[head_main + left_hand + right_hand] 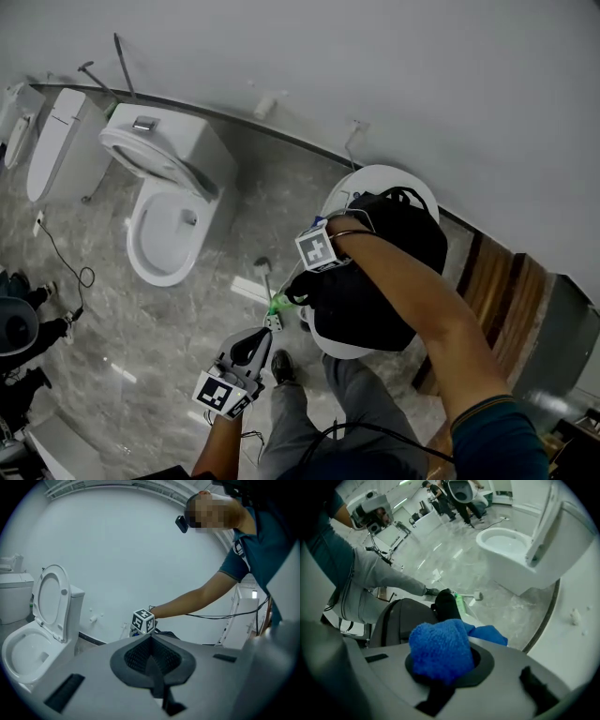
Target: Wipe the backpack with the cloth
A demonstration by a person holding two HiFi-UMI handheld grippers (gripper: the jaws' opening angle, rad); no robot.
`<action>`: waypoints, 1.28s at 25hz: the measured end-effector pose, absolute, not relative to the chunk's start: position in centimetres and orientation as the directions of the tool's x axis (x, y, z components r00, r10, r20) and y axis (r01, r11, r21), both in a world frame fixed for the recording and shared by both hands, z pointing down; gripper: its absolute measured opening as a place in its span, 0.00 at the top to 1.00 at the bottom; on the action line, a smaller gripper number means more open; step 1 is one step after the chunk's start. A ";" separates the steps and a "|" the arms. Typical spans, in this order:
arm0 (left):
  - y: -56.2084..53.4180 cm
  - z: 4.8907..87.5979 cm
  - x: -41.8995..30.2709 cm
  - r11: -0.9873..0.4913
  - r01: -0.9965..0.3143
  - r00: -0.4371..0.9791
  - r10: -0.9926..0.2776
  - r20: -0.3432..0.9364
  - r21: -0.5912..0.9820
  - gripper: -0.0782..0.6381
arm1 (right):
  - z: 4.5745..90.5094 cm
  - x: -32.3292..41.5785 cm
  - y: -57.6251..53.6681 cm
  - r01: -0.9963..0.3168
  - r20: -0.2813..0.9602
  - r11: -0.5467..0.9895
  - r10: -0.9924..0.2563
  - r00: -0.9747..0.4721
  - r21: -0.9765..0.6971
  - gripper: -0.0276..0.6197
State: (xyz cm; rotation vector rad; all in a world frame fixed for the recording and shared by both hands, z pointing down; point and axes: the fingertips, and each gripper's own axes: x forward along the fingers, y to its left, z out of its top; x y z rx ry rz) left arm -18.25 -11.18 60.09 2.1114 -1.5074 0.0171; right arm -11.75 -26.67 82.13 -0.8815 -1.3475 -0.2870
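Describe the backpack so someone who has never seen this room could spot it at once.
Right of the open white toilet, a round white table stands by the wall. On it lies the backpack: the only black, bulky thing there, with the right gripper holding a blue cloth beside it.

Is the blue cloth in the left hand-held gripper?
No, the left hand-held gripper is shut on nothing; the blue cloth is pinched in the right hand-held gripper.

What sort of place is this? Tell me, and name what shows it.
Probably a bathroom, or a mock-up of one: a white toilet with its lid up, a second toilet beside it, and a grey marbled floor.
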 end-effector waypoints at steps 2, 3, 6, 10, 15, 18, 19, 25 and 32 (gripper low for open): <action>-10.8 60.1 -18.7 -0.227 -0.880 0.372 -0.876 0.308 0.418 0.89 | 82.6 -11.4 -24.8 0.662 0.913 0.629 0.295 0.282 -0.408 0.92; -10.6 60.1 -18.9 -0.226 -0.880 0.371 -0.876 0.308 0.419 0.89 | 82.8 -11.4 -23.8 0.665 0.909 0.620 0.300 0.290 -0.417 0.92; -10.1 60.4 -19.4 -0.224 -0.878 0.372 -0.876 0.307 0.424 0.89 | 83.2 -11.2 -20.3 0.643 0.883 0.607 0.352 0.309 -0.467 0.92; -9.8 60.3 -19.5 -0.229 -0.873 0.377 -0.876 0.299 0.430 0.89 | 84.1 -9.7 -15.5 0.606 0.849 0.595 0.370 0.377 -0.529 0.92; -9.5 60.2 -19.7 -0.234 -0.869 0.381 -0.879 0.288 0.435 0.89 | 84.9 -8.6 -10.4 0.596 0.841 0.596 0.330 0.429 -0.538 0.92; -9.0 60.1 -19.7 -0.236 -0.867 0.384 -0.878 0.285 0.439 0.89 | 85.4 -7.9 -7.3 0.625 0.861 0.596 0.291 0.418 -0.505 0.92; -8.8 60.0 -19.6 -0.239 -0.866 0.386 -0.878 0.283 0.439 0.89 | 85.6 -7.7 -6.5 0.637 0.875 0.604 0.273 0.400 -0.479 0.92; -7.7 60.2 -19.4 -0.250 -0.859 0.402 -0.870 0.285 0.447 0.89 | 85.7 -8.4 -3.8 0.666 0.979 0.718 0.142 0.145 -0.203 0.92; -7.5 60.2 -17.9 -0.292 -0.845 0.446 -0.847 0.289 0.447 0.89 | 81.4 -9.6 -5.6 0.147 0.970 0.988 0.086 -0.229 -0.053 0.92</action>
